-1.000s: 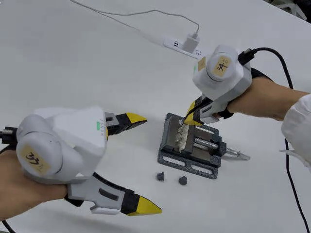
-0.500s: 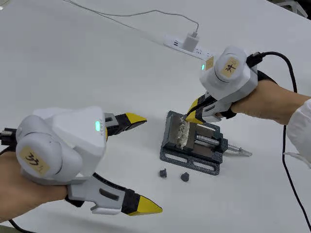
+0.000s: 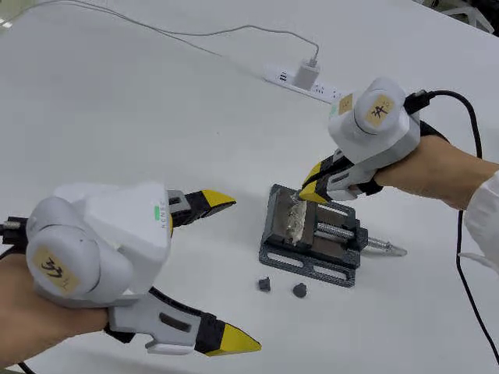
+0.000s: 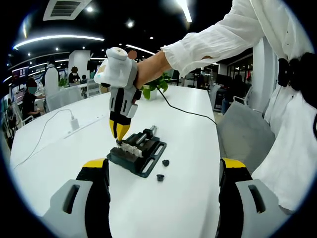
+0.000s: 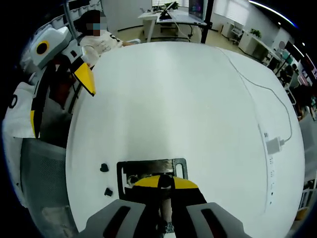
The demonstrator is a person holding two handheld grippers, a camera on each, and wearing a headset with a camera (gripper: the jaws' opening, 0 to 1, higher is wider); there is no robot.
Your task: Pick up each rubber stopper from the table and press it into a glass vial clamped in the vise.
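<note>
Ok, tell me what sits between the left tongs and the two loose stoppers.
Nothing: in the left gripper view, bare white table runs from the open left tongs to the nearer stopper and the farther stopper; the head view agrees.

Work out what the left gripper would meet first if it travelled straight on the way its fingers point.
Probably the nearer rubber stopper on the table, ahead of the open left gripper, with the vise close behind. The gripper's height is unclear, so it might clear the stopper and strike the vise.
</note>
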